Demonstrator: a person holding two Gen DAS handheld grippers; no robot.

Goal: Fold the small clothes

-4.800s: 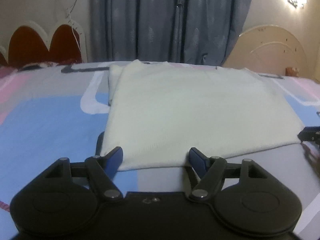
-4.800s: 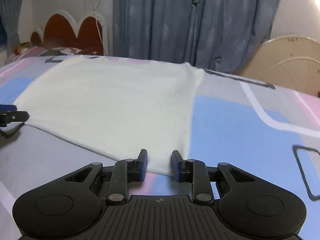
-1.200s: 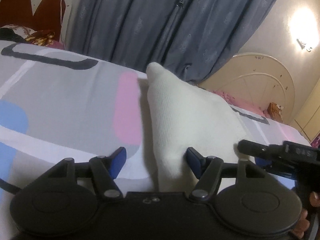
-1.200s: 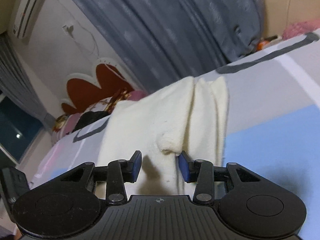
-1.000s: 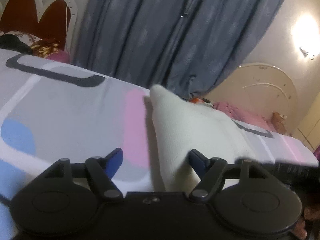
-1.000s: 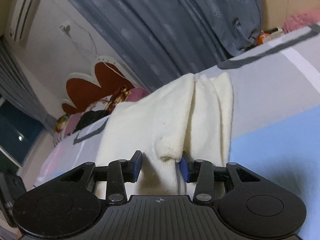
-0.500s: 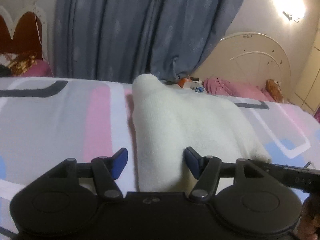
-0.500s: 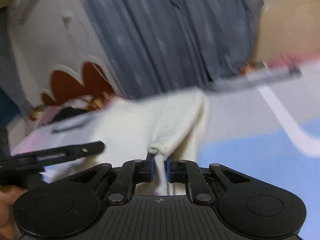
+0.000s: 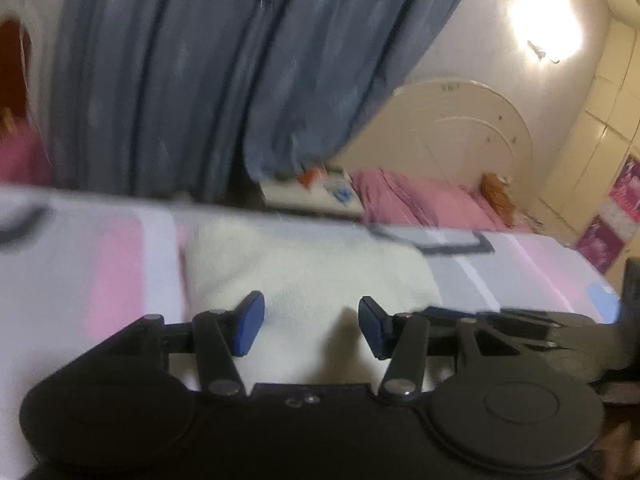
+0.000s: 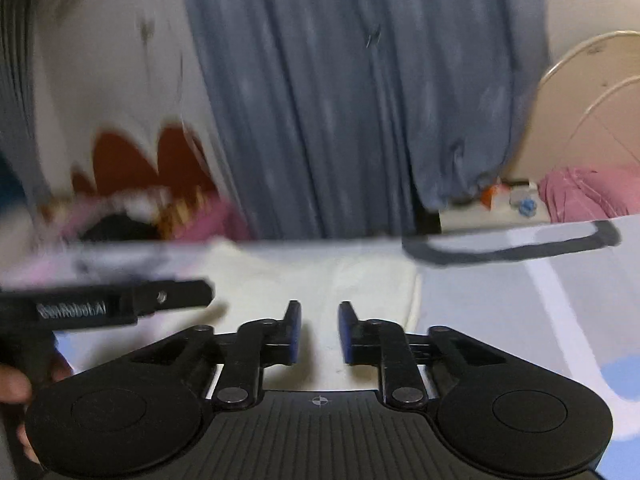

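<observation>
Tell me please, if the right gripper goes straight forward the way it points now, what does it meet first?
Most likely the folded cream garment on the bed. The right gripper, jaws opening with nothing between them, points down over it. Exact depth is unclear from the blur.

Blue-grey curtain [image 9: 224, 80] behind; cream headboard [image 9: 460, 136] and lit wall lamp [image 9: 546, 54] right; red headboard [image 10: 132, 160] left.
</observation>
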